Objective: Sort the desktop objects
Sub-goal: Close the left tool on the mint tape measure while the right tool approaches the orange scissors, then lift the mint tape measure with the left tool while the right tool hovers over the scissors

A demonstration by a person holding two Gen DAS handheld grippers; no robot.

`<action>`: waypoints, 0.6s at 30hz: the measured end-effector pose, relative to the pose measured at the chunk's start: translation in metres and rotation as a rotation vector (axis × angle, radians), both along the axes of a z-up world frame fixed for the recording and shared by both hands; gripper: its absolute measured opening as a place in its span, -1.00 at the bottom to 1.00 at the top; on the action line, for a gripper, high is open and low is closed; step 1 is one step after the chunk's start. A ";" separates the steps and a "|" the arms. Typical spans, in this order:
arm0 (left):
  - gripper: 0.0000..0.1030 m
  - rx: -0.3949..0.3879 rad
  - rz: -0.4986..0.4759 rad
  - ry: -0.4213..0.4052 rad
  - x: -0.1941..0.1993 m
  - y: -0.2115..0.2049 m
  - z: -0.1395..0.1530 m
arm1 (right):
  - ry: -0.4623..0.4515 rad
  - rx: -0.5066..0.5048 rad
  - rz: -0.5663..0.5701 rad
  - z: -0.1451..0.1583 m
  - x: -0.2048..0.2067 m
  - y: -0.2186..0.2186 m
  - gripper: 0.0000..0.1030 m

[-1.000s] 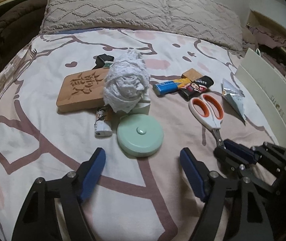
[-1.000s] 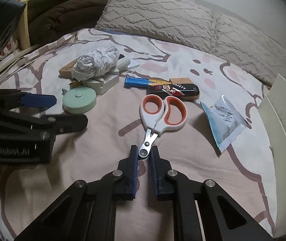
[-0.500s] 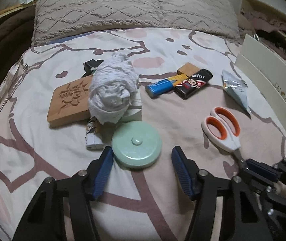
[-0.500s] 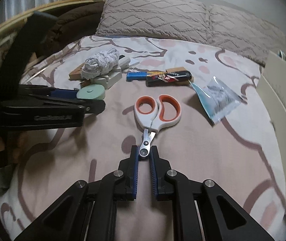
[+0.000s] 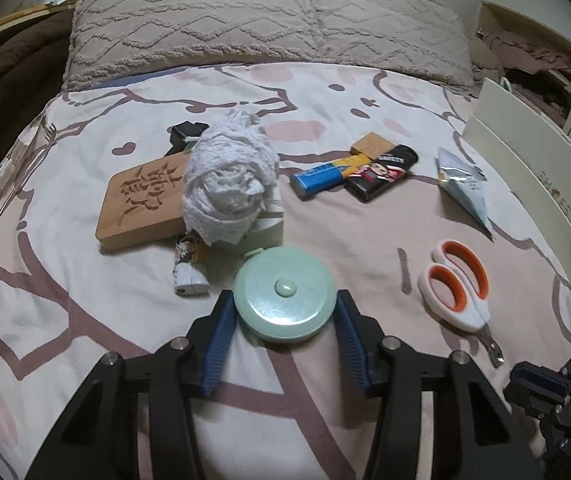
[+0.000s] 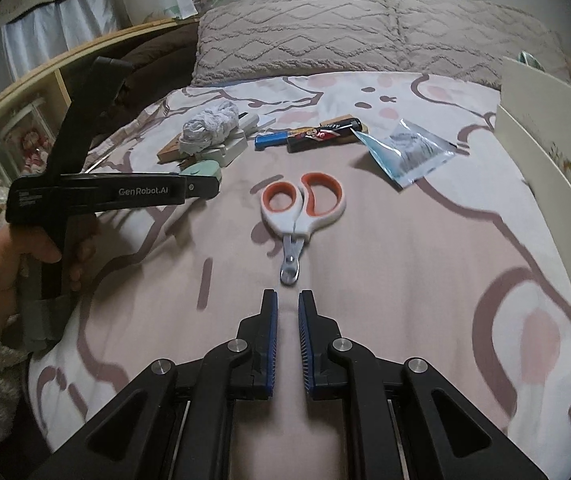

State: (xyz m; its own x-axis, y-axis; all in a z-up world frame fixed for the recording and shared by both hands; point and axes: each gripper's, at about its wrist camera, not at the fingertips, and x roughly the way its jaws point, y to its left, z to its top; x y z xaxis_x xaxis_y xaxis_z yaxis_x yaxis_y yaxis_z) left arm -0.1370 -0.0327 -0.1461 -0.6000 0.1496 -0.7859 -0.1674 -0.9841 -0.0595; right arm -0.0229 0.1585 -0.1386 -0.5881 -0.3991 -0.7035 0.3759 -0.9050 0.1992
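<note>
Left wrist view: our left gripper has just been closing, and the round green tape measure now sits between its blue pads, which touch it on both sides. The tape measure rests on the bedspread near its front edge. Just behind it lie a white lighter, a wooden block and a wad of white cloth piled on a pale box. Toward the right edge we see the scissors, handles away from us, blades pointing at our right gripper, which shows only in part at the lower right corner. A blue tube, a black pack and a foil pouch lie further back, short of the pillow.

Right wrist view: our right gripper has its pads nearly together, with a narrow gap and nothing between them. The scissors lie just ahead, tips apart from the pads. At the left, a hand holds the left gripper level over the bedspread, its tip at the tape measure. A white board stands along the right edge.
</note>
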 end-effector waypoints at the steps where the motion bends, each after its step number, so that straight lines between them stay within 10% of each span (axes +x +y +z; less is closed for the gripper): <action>1: -0.04 0.002 -0.005 0.000 0.002 0.001 0.001 | 0.000 -0.008 0.001 0.000 0.002 0.002 -0.78; 18: -0.04 -0.081 -0.209 -0.012 0.074 0.019 0.005 | -0.056 -0.040 -0.002 -0.001 -0.011 0.004 -0.77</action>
State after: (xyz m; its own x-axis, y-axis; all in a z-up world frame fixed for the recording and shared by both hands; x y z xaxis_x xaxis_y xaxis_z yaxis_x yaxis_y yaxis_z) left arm -0.0634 -0.0137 -0.1415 -0.5527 0.2062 -0.8075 -0.3684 -0.9296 0.0148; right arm -0.0341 0.1622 -0.1394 -0.5486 -0.4267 -0.7190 0.3616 -0.8964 0.2561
